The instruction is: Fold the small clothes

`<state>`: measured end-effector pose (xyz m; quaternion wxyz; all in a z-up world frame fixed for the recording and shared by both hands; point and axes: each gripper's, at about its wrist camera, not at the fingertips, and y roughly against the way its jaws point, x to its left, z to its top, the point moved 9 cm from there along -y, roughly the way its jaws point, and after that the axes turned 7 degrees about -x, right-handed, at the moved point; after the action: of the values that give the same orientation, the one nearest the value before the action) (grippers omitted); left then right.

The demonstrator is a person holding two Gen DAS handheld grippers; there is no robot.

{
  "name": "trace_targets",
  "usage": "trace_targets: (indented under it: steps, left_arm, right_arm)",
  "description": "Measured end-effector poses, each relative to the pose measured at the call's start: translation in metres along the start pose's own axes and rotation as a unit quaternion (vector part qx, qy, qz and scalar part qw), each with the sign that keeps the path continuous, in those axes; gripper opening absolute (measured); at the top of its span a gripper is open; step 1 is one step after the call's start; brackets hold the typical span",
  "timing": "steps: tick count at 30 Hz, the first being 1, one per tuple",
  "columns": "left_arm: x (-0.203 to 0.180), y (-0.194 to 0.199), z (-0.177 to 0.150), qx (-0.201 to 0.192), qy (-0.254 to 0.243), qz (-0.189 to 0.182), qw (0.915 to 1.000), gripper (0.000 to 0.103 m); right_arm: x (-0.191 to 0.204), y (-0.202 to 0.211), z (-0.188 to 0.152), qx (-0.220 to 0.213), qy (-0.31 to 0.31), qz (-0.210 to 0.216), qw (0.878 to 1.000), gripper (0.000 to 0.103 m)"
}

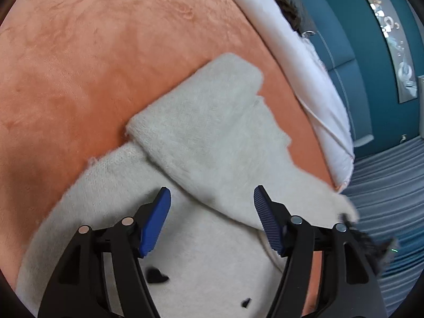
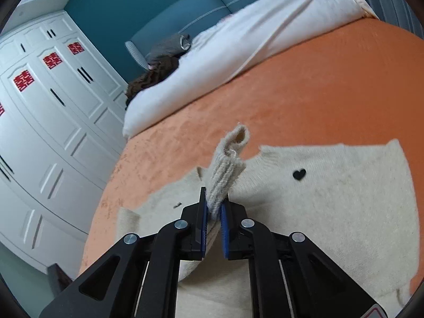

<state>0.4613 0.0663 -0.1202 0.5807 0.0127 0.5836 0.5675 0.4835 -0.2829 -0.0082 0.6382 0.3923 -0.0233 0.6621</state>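
Observation:
A small cream fuzzy sweater (image 1: 212,137) with little black heart marks lies on an orange bedspread (image 1: 92,53). In the left wrist view a sleeve is folded across its body. My left gripper (image 1: 212,198) is open just above the sweater, holding nothing. In the right wrist view my right gripper (image 2: 215,206) is shut on the sweater's ribbed cuff (image 2: 225,177), lifting it above the sweater's body (image 2: 331,198). A black heart (image 2: 299,174) shows on the body.
A white duvet (image 2: 238,53) lies across the far side of the bed (image 2: 318,92). Dark clothes (image 2: 164,50) sit beyond it by a teal headboard. A white wardrobe (image 2: 53,106) stands to the left. A striped rug (image 1: 392,185) lies past the bed's edge.

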Motion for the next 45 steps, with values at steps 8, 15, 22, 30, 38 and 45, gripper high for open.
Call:
trace_targets:
  steps: [8, 15, 22, 30, 38, 45]
  left_arm:
    - [0.010, -0.023, 0.036, -0.033, -0.026, 0.024, 0.9988, 0.009]
    - [0.011, -0.021, 0.026, -0.043, -0.090, 0.048, 0.9939, 0.007]
    - [0.007, -0.022, 0.019, -0.058, -0.158, 0.064, 0.9837, 0.009]
    - [0.010, -0.020, 0.013, -0.089, -0.184, 0.042, 0.9779, 0.009]
    - [0.012, -0.021, 0.014, -0.093, -0.181, 0.028, 0.9788, 0.009]
    - [0.014, -0.021, 0.015, -0.090, -0.165, 0.000, 0.9821, 0.010]
  right_arm:
    - [-0.043, 0.042, 0.003, -0.011, 0.057, -0.043, 0.997, 0.009]
    - [-0.119, 0.033, -0.051, 0.024, -0.030, -0.080, 0.996, 0.007]
    - [-0.138, 0.034, -0.075, 0.055, -0.041, -0.095, 0.993, 0.008]
    - [-0.070, 0.052, -0.050, 0.024, 0.020, -0.086, 0.996, 0.014]
    - [0.089, -0.093, -0.137, 0.176, 0.203, -0.004, 0.963, 0.013]
    - [-0.046, -0.073, -0.070, 0.106, 0.055, -0.099, 0.988, 0.000]
